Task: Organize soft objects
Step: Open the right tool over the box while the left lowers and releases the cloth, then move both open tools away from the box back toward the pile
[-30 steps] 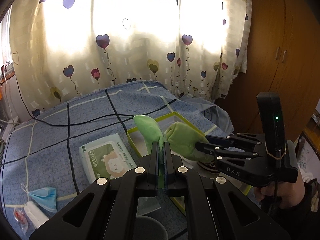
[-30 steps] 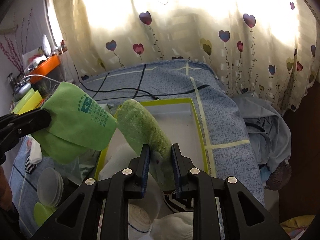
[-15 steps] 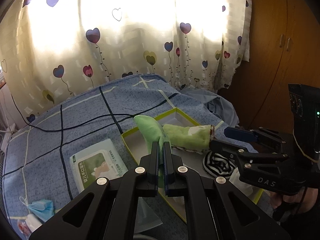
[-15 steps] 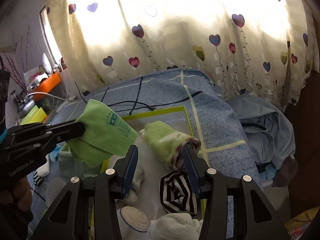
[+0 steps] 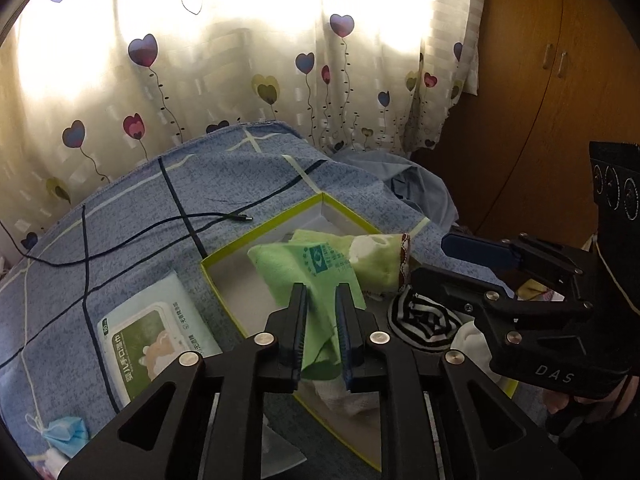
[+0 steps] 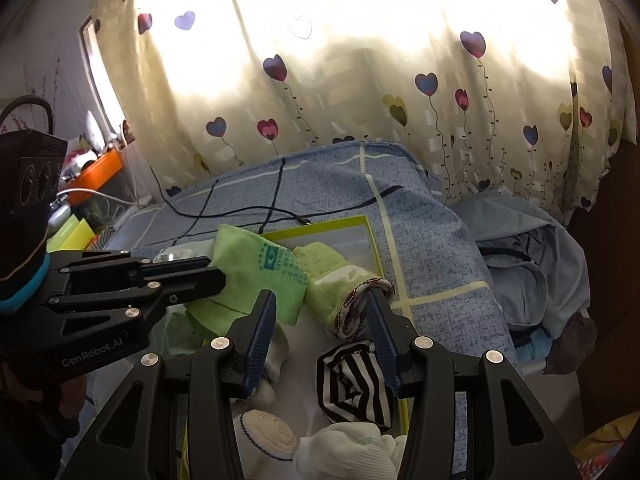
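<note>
Left gripper (image 5: 321, 308) jaws just parted around light-green printed cloth (image 5: 316, 266); right gripper (image 6: 320, 320) spread; rolled green sock (image 6: 340, 288) released into yellow-rimmed box (image 5: 256, 236)

Two black hand-held grippers, angular, with open triangular cut-outs in the linkage arms and silver round screw heads at the pivots. Ribbed dark-blue pads lining the jaws. On the left gripper (image 5: 321, 322), seen from the right wrist at 9 o'clock, white "GenRobot.AI" lettering on the side, a boxy black camera block with round ports above and a light-blue band beneath it. On the right gripper (image 6: 322, 334), seen from the left wrist at 3 o'clock, white "DAS" lettering and a similar black block
</note>
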`<state>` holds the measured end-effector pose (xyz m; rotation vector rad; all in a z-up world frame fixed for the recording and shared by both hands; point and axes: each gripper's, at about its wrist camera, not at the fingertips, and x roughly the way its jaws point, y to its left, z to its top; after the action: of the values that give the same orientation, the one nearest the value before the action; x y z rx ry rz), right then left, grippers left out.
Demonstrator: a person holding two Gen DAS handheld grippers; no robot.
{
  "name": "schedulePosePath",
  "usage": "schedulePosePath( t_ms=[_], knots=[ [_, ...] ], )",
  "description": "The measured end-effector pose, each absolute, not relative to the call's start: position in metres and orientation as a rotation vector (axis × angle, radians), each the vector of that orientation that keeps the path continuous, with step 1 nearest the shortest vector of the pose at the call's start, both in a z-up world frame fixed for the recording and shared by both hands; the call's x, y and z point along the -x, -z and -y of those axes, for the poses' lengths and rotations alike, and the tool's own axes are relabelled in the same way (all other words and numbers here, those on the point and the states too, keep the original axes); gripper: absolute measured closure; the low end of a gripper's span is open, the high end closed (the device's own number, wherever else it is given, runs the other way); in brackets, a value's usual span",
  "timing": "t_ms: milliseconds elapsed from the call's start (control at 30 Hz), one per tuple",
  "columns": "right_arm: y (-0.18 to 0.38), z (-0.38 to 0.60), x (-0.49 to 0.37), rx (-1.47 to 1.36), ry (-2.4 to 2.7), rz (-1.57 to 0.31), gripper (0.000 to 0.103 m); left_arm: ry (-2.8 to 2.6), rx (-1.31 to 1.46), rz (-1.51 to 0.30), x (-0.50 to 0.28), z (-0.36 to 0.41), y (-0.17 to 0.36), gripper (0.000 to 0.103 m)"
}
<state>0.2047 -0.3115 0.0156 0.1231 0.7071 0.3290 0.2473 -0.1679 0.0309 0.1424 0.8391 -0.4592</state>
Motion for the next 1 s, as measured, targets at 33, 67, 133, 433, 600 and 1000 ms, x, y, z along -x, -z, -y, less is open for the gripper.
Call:
schedulePosePath(
  t_ms=[33, 67, 133, 433, 600, 1000],
  knots=[
    [-0.016, 0.312, -0.205, -0.123, -0.328, -0.706, 0.057, 0.458, -0.144, -0.841, -0.248, 0.167, -0.031, 0.075],
    [-0.016, 0.312, -0.204, -0.123, -0.327, -0.706, 0.057, 0.461, -0.145, -0.845, -0.249, 0.167, -0.03, 0.063],
    [-0.016, 0.311, -0.204, -0.121, -0.325, -0.708, 0.057, 0.463, -0.136, -0.855, -0.25, 0.164, -0.03, 0.053],
    [-0.024, 0.307, -0.192, -0.115, -0.328, -0.691, 0.057, 0.456, -0.066, -0.816, -0.235, 0.143, -0.046, 0.053],
    [-0.033, 0.299, -0.178, -0.108, -0.349, -0.675, 0.054, 0.456, -0.031, -0.79, -0.218, 0.134, -0.058, 0.053],
    [-0.055, 0.271, -0.136, -0.072, -0.401, -0.647, 0.046, 0.41, -0.001, -0.728, -0.164, 0.111, -0.074, 0.053]
  ],
)
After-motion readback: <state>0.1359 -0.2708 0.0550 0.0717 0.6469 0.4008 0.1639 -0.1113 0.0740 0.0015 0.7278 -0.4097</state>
